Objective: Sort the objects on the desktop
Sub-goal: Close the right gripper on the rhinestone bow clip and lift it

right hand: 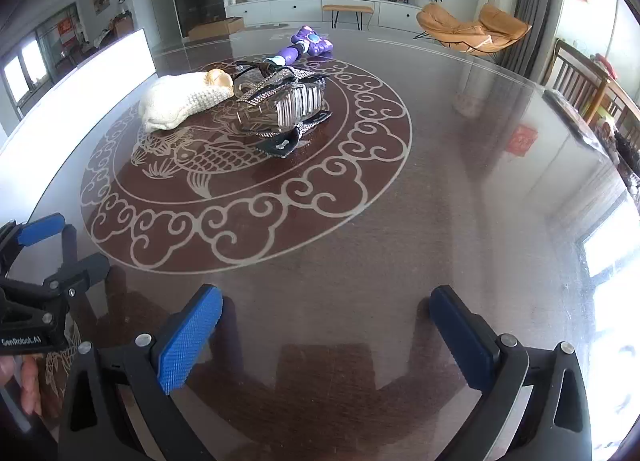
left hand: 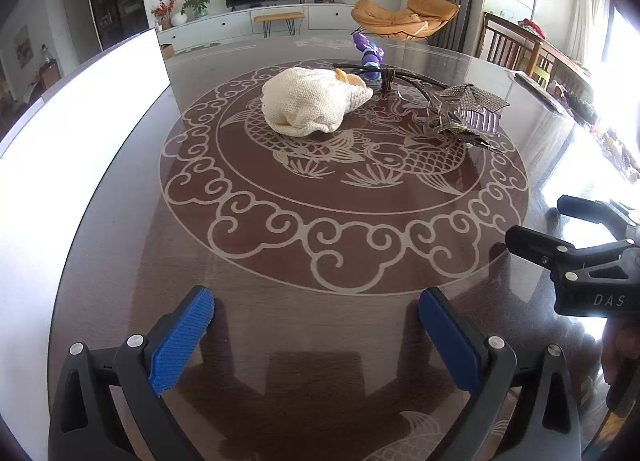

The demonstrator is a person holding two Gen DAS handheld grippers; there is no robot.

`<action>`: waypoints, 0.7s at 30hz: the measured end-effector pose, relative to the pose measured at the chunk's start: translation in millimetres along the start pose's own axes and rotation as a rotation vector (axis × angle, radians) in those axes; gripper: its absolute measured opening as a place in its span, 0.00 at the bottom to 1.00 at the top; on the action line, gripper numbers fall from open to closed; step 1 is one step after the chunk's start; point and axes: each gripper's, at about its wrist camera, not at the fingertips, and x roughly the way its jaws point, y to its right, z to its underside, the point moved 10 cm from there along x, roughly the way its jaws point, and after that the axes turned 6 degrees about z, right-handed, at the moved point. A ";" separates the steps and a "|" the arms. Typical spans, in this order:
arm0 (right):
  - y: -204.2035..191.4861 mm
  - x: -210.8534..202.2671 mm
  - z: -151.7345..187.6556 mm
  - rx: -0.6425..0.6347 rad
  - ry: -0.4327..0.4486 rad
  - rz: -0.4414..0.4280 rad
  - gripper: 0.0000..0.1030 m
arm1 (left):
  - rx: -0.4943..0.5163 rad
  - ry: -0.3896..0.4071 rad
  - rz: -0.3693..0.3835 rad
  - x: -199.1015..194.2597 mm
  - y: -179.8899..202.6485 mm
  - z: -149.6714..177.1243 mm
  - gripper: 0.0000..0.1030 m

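Near the middle of the round dark table (left hand: 320,325) lies a cream knitted pouch (left hand: 310,101) (right hand: 180,103). To its right sits a heap of sparkly hair clips (left hand: 468,113) (right hand: 276,105), and behind both lies a purple toy (left hand: 370,55) (right hand: 306,43). My left gripper (left hand: 316,335) hovers over the near table edge, open, nothing between its blue pads (left hand: 180,341). My right gripper (right hand: 326,335) is open and empty too, well short of the objects. Each gripper shows at the side of the other's view: the right gripper (left hand: 536,227) and the left gripper (right hand: 66,243).
A white box or board (left hand: 92,117) (right hand: 100,69) stands along the table's left edge. Wooden chairs (left hand: 516,49) stand at the right beyond the table. A hand (right hand: 30,385) holds the left gripper's handle. The table carries a pale fish and cloud pattern.
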 end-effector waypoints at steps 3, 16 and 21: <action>-24.1 19.0 -29.6 -0.042 -0.012 -0.021 1.00 | -0.014 0.002 -0.010 -0.6 -3.0 0.2 1.00; -45.3 50.4 -102.2 -0.021 0.076 -0.041 0.51 | -0.022 0.003 -0.017 -0.7 -4.2 1.2 1.00; -26.4 41.8 -90.2 -0.014 0.084 -0.067 0.48 | -0.023 0.003 -0.017 -0.7 -4.1 1.2 1.00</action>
